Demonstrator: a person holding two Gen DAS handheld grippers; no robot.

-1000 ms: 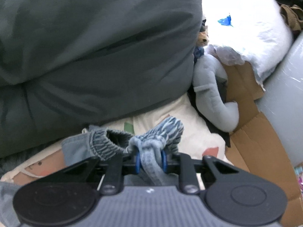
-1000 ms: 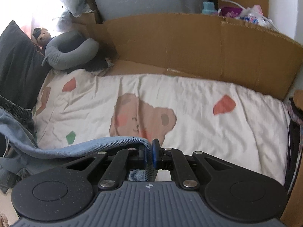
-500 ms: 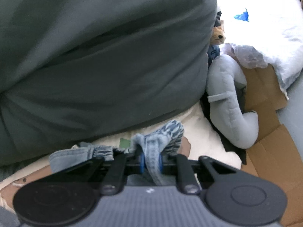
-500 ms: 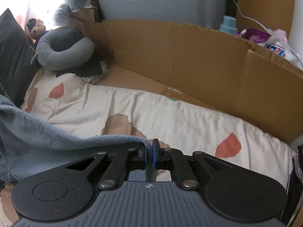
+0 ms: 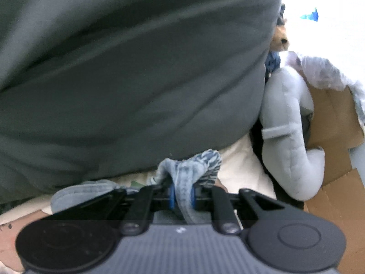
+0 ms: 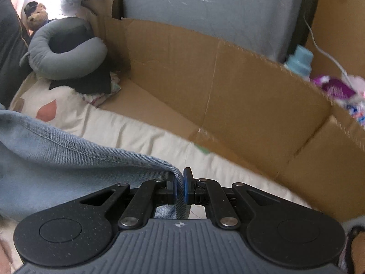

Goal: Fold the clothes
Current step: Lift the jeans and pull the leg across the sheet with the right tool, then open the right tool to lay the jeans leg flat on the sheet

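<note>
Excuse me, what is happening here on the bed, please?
A person is folding a light blue denim garment with two handheld grippers. The left gripper is shut on its gathered elastic waistband, close to a big dark grey pillow. The right gripper is shut on a stitched hem, holding it above the cream patterned bedsheet. A grey neck pillow lies near a brown cardboard wall.

No words or numbers can be read; the print on the purple packet is too blurred.
</note>
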